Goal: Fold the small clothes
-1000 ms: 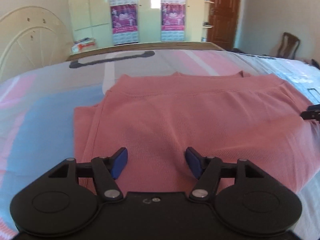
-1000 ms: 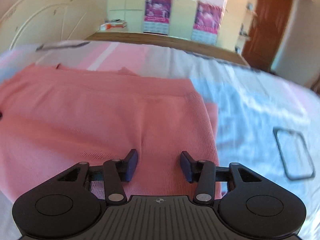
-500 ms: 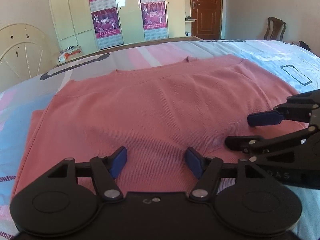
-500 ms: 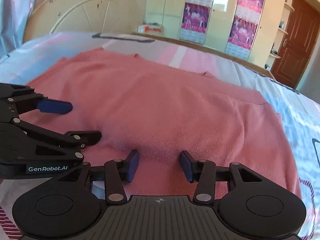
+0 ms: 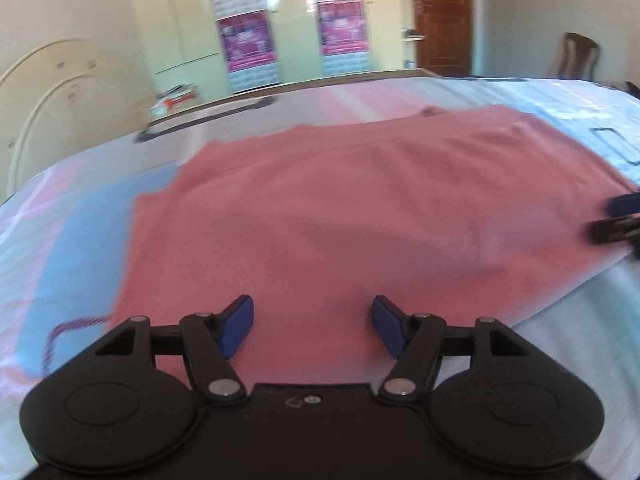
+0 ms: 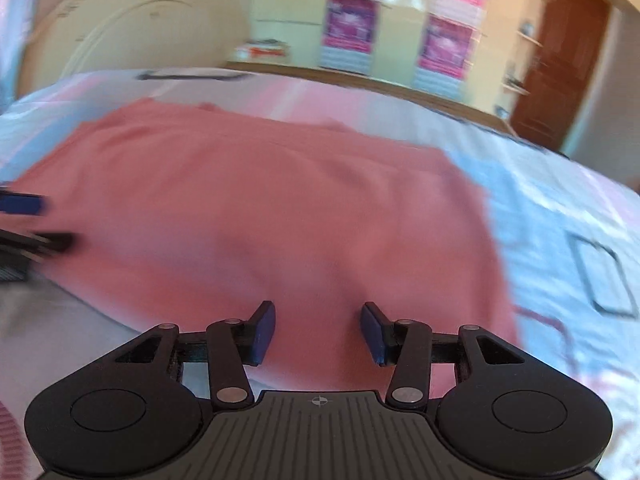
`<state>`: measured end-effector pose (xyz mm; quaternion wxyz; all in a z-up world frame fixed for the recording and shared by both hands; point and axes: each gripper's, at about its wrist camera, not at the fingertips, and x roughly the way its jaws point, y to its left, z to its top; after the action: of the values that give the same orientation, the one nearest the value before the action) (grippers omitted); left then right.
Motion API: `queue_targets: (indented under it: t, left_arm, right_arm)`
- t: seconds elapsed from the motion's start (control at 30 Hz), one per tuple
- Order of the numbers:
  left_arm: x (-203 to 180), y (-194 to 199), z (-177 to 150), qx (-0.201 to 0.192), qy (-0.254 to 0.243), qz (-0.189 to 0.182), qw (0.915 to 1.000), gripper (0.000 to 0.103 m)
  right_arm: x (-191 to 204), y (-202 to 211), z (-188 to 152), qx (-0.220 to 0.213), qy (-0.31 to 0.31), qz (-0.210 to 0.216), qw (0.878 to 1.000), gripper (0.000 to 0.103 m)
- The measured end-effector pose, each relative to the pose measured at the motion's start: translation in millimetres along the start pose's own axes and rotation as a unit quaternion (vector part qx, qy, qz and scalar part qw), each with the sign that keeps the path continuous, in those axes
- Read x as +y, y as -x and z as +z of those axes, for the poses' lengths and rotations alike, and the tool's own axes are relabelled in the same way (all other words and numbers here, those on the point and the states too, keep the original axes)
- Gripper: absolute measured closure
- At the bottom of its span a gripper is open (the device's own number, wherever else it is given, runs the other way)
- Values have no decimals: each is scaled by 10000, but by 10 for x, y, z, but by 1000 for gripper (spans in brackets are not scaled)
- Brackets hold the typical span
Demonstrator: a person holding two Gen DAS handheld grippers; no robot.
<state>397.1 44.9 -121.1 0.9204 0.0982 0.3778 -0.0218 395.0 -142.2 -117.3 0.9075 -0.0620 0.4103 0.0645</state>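
Note:
A salmon-pink garment (image 5: 360, 208) lies flat on the bed, its far edge doubled over in a fold; in the right wrist view the same garment (image 6: 260, 208) fills the middle. My left gripper (image 5: 312, 314) hovers open over its near hem, nothing between the blue pads (image 5: 240, 322). My right gripper (image 6: 318, 316) is also open over the near hem, further right. Each gripper shows at the other view's edge: the right gripper (image 5: 618, 216) and the left gripper (image 6: 24, 220). Both views are motion-blurred.
The bedsheet (image 5: 72, 232) has pale blue, pink and white patches. A cream headboard (image 5: 48, 112) stands at the far left, a wardrobe with posters (image 5: 248, 28) behind the bed, a brown door (image 5: 442, 16) and a chair (image 5: 576, 56) to the right.
Half a second ago the two grippers were close together over the garment's middle. They have since drawn apart sideways along the near hem, so each shows only at the other view's edge.

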Motion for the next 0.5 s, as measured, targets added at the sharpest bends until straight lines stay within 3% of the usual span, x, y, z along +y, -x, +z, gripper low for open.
queue_targets:
  t: [0.13,0.23,0.33,0.43,0.5]
  left_arm:
    - [372,56,-179,119,319,227,9992,38]
    - [526,118,-241,136,552,129,9983,38]
    - [557,198,-219,47,551,259,9981,41]
    - [653,155,-242,190,766,256,9965,41]
    - [659,130,-252,232,741,244,9967,40]
  right_arm:
    - [-424,115,-146,45,-97,-398,9992,57]
    - [-620,166,-228,102,-356,-404,9985,58]
    - [-681,275,-258,88,-455,-425,9980,85]
    - [-733,376,-273,-104,-708,-364,9968,85]
    - [-735,239,-336,201,-635,-340,9972,85]
